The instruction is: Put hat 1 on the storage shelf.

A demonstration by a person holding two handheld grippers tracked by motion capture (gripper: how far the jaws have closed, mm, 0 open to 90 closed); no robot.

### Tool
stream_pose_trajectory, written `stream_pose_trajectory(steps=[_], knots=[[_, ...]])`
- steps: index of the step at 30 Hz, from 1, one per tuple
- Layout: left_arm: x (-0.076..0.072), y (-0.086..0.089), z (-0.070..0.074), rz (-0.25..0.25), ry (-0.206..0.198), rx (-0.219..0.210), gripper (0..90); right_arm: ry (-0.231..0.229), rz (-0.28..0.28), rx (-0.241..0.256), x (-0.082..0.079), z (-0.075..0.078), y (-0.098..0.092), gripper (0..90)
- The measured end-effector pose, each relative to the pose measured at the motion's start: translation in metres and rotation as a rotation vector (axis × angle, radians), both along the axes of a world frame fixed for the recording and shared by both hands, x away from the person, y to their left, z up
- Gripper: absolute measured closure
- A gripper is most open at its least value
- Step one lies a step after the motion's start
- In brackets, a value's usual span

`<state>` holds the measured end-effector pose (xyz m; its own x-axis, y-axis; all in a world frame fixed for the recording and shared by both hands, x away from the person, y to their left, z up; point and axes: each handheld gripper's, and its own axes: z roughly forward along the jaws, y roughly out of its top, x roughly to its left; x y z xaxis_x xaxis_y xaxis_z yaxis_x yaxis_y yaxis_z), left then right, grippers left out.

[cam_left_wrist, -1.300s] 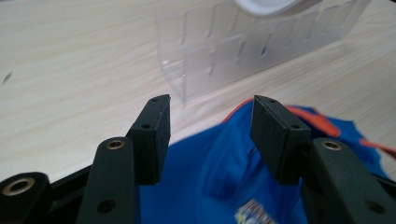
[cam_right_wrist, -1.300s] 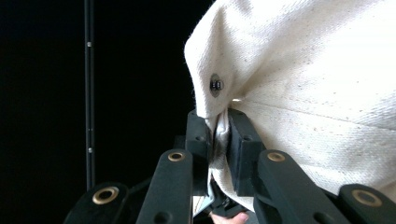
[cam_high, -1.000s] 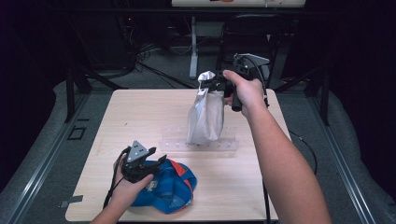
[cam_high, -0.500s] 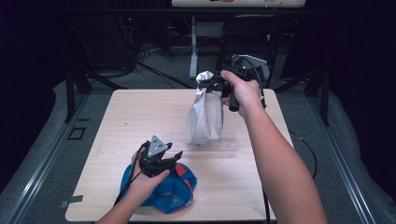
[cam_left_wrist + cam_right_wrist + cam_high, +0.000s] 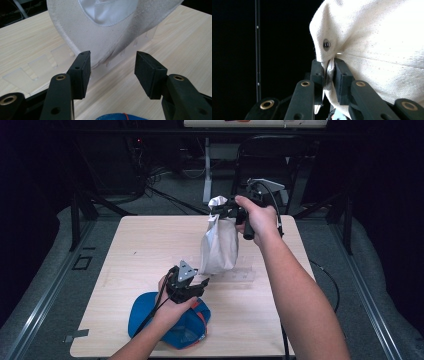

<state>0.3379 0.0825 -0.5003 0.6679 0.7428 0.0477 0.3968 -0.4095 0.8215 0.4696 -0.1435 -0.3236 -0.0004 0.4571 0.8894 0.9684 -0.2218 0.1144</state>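
Observation:
A cream cap (image 5: 218, 245) hangs above the middle of the wooden table (image 5: 145, 240). My right gripper (image 5: 223, 213) is shut on its top edge. In the right gripper view the jaws pinch a fold of the cream cap (image 5: 387, 50) just under a small metal eyelet, with the right gripper (image 5: 329, 72) closed tight. My left gripper (image 5: 202, 284) stands open just in front of the cap's lower edge. In the left gripper view the cream cap (image 5: 82, 27) hangs beyond the spread jaws of the left gripper (image 5: 112, 72), not between them. A blue cap (image 5: 142, 312) lies under my left hand.
A clear plastic strip with tabs (image 5: 240, 275) lies flat on the table under the hanging cap, also seen as the clear strip (image 5: 37, 65) in the left gripper view. The blue cap's rim (image 5: 112, 117) sits right below the left jaws. Dark floor, cables and stands surround the table.
My left gripper has moved right and forward from over the blue cap up to the cream cap's lower edge. The right gripper has stayed shut on the cap, nearly still.

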Motion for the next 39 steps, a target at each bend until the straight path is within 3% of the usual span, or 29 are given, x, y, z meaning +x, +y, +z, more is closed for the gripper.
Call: stream_pose_trajectory(steps=[7, 14, 20, 28, 31, 35, 39], knots=[[0.011, -0.007, -0.009, 0.035, 0.051, 0.063, 57.0, 0.0, 0.009, -0.001, -0.001, 0.001, 0.001, 79.3], [0.014, -0.006, -0.013, 0.047, 0.058, 0.073, 67.8, -0.001, 0.014, 0.003, -0.002, 0.001, 0.004, 79.0], [0.016, -0.001, -0.015, 0.042, 0.055, 0.05, 76.2, -0.005, 0.018, 0.004, -0.003, 0.003, 0.007, 78.8], [0.017, 0.007, -0.015, 0.033, 0.062, 0.021, 79.3, -0.016, 0.024, 0.003, -0.005, 0.007, 0.012, 78.9], [0.018, 0.01, -0.015, 0.028, 0.076, 0.0, 80.0, -0.017, 0.026, 0.005, -0.005, 0.008, 0.013, 78.9], [0.021, 0.017, -0.017, 0.043, 0.107, -0.064, 80.0, -0.019, 0.03, 0.006, -0.004, 0.007, 0.018, 78.7], [0.017, 0.016, -0.018, 0.047, 0.088, -0.043, 80.9, -0.017, 0.034, 0.009, -0.003, 0.004, 0.023, 78.7]])
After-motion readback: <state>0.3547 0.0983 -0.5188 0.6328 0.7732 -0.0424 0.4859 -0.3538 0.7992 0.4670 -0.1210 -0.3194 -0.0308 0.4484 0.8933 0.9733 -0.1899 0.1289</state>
